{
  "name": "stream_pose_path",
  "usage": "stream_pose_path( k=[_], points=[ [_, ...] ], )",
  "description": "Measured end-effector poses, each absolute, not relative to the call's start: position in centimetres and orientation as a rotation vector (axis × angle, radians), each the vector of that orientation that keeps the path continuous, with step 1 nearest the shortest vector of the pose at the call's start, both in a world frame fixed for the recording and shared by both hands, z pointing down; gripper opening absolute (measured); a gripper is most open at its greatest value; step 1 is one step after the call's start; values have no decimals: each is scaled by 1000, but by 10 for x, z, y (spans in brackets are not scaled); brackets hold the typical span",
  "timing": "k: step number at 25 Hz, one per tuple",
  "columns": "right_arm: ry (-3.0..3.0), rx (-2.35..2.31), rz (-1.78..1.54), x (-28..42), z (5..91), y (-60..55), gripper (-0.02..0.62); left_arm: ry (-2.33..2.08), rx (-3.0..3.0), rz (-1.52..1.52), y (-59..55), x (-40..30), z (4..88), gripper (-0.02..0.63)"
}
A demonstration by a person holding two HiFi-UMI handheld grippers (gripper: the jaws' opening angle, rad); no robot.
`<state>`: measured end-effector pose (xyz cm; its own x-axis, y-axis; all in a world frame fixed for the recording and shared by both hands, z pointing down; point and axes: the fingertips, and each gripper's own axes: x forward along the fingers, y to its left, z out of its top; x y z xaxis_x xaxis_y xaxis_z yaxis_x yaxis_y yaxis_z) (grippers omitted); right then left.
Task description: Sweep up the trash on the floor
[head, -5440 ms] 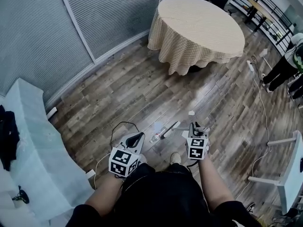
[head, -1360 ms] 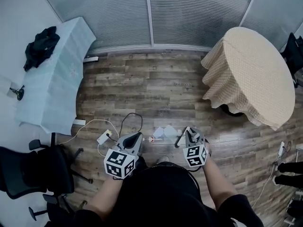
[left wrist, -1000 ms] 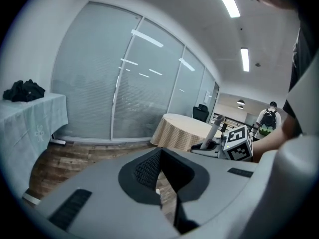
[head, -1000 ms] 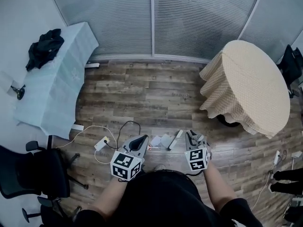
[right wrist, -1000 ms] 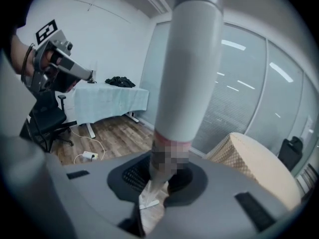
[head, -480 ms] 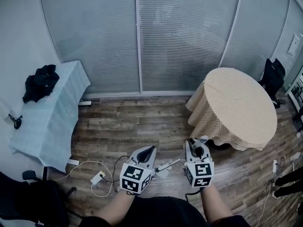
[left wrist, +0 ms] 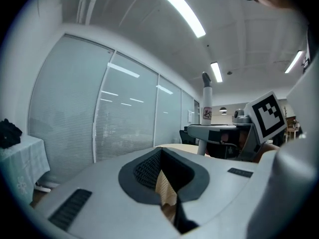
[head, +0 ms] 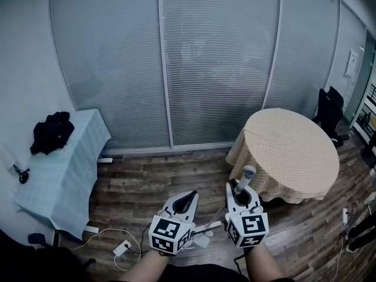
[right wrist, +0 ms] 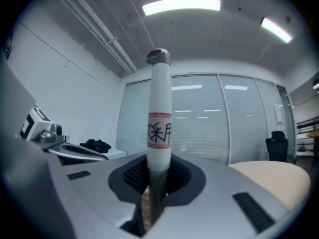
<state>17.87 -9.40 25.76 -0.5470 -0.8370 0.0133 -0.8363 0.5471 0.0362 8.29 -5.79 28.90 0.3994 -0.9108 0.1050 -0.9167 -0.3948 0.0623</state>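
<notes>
My right gripper is clamped on a white handle, with the jaws closed round its darker lower part. The handle stands upright through them. Its grey-capped top is well above the tips, and a red-edged label with dark characters sits just above the jaws. In the head view the handle leans slightly right, in front of the round table with the tan cloth. My left gripper is just beside the right one, on its left. Its jaws are together down to a thin slit, with nothing gripped that I can see; only a tan strip shows through. Low between the two grippers a pale stick slants down to a pale flat piece over the wood floor. I can't tell if that stick joins the handle. At the floor's left side a white power strip with its cable lies near a pale-covered table carrying a black garment. A glass wall with blinds runs along the floor's far edge.
</notes>
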Motion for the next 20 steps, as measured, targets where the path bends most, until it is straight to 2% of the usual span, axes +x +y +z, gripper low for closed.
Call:
stream_pose_path(
  k=[20],
  points=[
    [-2740,1489,-41,177,265,-95,52,-1711,2486,127,-72,80,290,-5]
  ],
)
